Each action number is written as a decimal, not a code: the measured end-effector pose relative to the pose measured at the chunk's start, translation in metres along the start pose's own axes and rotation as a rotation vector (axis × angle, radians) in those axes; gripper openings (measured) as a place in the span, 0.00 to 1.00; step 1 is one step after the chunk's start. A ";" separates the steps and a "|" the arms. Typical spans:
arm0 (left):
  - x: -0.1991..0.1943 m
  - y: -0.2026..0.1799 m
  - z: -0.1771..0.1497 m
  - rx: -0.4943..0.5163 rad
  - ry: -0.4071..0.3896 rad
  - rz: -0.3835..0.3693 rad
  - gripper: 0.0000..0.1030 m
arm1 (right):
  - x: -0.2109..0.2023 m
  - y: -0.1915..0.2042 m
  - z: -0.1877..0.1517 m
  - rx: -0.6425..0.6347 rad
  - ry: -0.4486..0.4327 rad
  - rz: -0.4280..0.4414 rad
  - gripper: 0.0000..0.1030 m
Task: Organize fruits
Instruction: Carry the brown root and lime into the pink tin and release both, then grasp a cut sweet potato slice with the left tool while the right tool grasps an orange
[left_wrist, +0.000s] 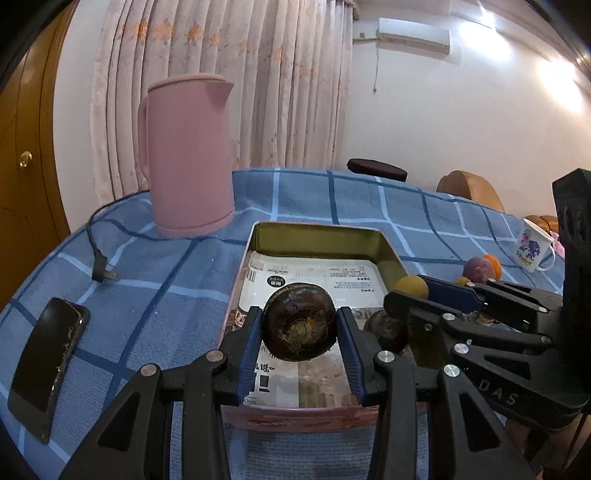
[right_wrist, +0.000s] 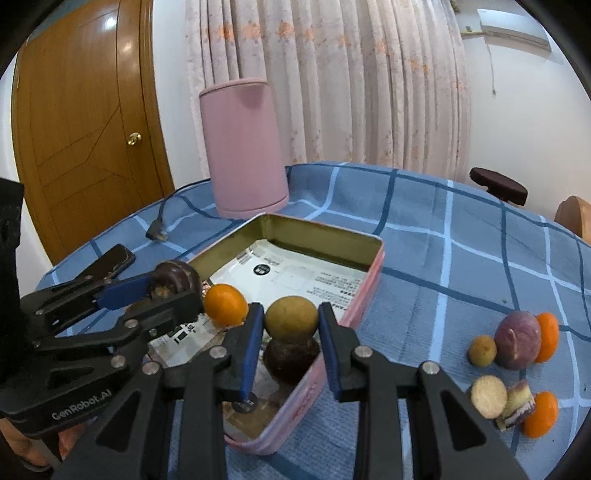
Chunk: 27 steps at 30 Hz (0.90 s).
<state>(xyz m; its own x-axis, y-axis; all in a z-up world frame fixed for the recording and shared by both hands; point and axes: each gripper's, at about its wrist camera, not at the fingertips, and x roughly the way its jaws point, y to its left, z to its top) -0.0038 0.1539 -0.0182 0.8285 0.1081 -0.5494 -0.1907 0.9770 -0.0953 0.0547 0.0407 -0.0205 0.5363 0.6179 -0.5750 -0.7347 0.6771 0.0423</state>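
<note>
We face a white wall (left_wrist: 424, 122) hung at twelve o'clock with pale pink floral curtains (left_wrist: 236, 77) in long pleats. At nine o'clock stands a varnished wooden door (right_wrist: 85, 140) with a brass knob (right_wrist: 133, 139). High at one o'clock an air conditioner (left_wrist: 413, 34) sits on the wall, its cord trailing down, and bright light patches glare on the wall at two o'clock. Beyond the blue checked tablecloth (left_wrist: 369, 206) we see a dark round stool (left_wrist: 376, 170) and a tan wooden chair back (left_wrist: 469, 188).
</note>
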 end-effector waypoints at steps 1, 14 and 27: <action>0.000 0.000 0.000 0.002 0.003 0.004 0.41 | 0.002 0.003 0.001 -0.008 0.001 -0.001 0.32; -0.002 -0.002 -0.002 -0.003 0.014 0.073 0.42 | 0.000 -0.009 0.000 0.032 -0.002 0.063 0.58; -0.022 -0.072 0.006 0.110 -0.059 0.003 0.72 | -0.087 -0.061 -0.027 0.023 -0.134 -0.189 0.89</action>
<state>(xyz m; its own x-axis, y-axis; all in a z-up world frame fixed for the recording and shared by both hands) -0.0047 0.0822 0.0058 0.8583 0.1183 -0.4994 -0.1370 0.9906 -0.0007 0.0421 -0.0649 0.0050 0.7147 0.5258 -0.4613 -0.6072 0.7937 -0.0360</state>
